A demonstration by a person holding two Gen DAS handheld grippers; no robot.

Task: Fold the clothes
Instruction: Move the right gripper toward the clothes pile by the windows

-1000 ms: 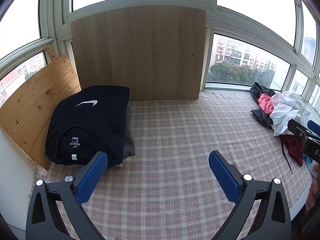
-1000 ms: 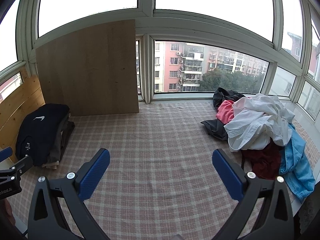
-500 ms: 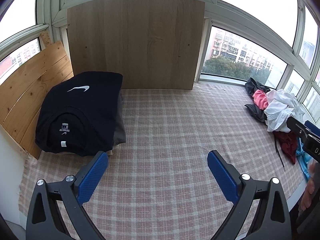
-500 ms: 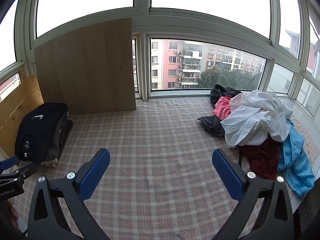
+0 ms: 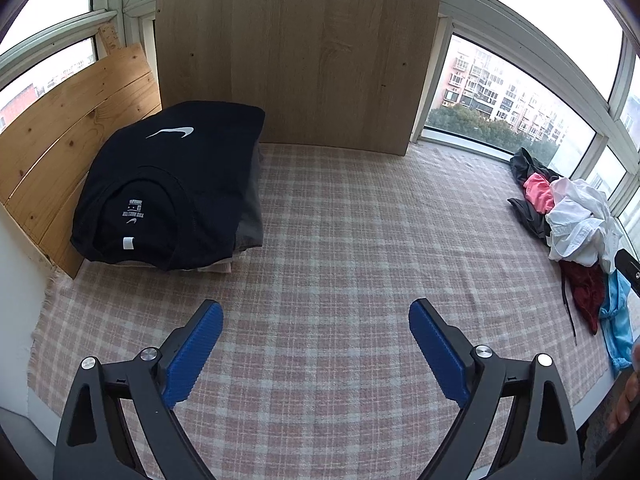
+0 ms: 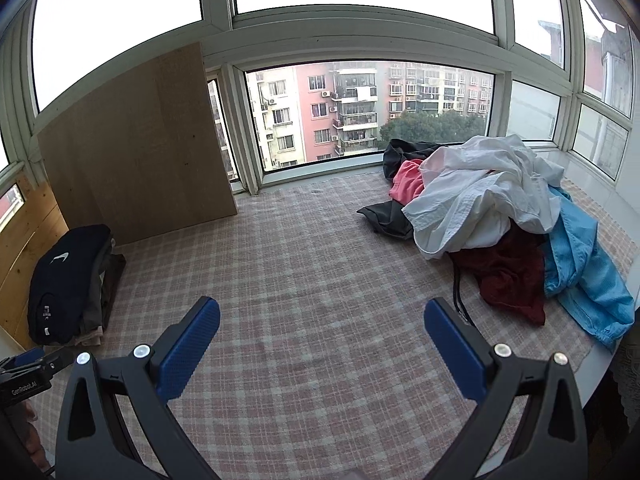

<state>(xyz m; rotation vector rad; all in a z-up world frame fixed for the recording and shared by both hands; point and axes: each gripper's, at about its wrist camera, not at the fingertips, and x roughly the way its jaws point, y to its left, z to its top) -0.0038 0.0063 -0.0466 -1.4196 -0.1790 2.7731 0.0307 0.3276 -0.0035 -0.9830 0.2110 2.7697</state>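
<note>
A folded black T-shirt (image 5: 172, 184) with a white swoosh tops a stack of folded clothes at the left of the plaid cloth (image 5: 340, 248); the same stack (image 6: 68, 280) shows far left in the right wrist view. A heap of unfolded clothes (image 6: 492, 216) lies at the right: white shirt, pink, black, dark red (image 6: 508, 276) and light blue (image 6: 588, 276) pieces. In the left wrist view this heap (image 5: 576, 220) sits at the far right. My left gripper (image 5: 316, 312) is open above bare cloth. My right gripper (image 6: 322, 312) is open too, left of the heap, holding nothing.
A tall wooden board (image 5: 296, 52) leans against the back window, and pine planks (image 5: 72, 128) line the left wall. Windows surround the platform. The platform's front edge (image 6: 600, 356) runs near the blue garment. A hand (image 5: 624, 396) shows at the right edge.
Both cameras have shifted slightly. The left view has pulled back and tilted down from the folded stack. The right view has turned toward the heap, which looks closer. Both grippers stayed open.
</note>
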